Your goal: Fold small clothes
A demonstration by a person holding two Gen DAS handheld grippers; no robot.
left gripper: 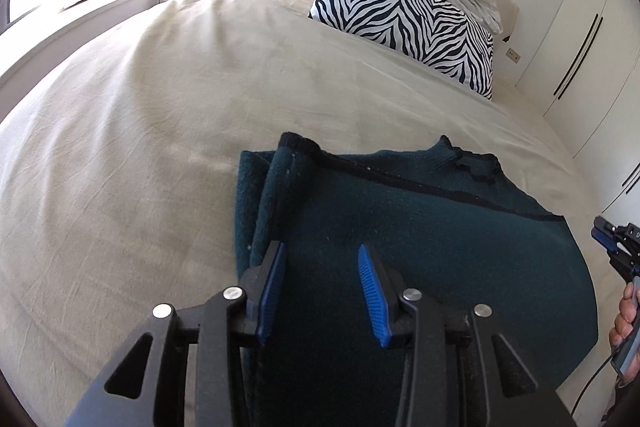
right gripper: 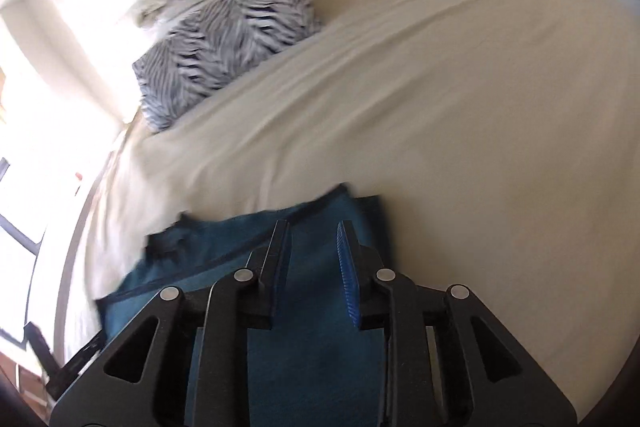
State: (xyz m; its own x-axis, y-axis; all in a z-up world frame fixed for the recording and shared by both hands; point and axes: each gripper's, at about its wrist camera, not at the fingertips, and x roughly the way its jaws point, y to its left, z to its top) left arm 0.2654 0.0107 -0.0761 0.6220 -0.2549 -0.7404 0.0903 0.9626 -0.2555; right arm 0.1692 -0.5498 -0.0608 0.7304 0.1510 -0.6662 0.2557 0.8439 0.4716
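Grippers both empty: left gripper (left gripper: 320, 291) and right gripper (right gripper: 314, 275) hover jaws apart above dark teal knitted garment (left gripper: 420, 227), probably lining up next fold.

My dark teal knit sweater (left gripper: 400, 227) lies flat on the beige bed (left gripper: 160, 131), its left side folded over in layers, black trim running along the far edge, collar toward the far right corner.
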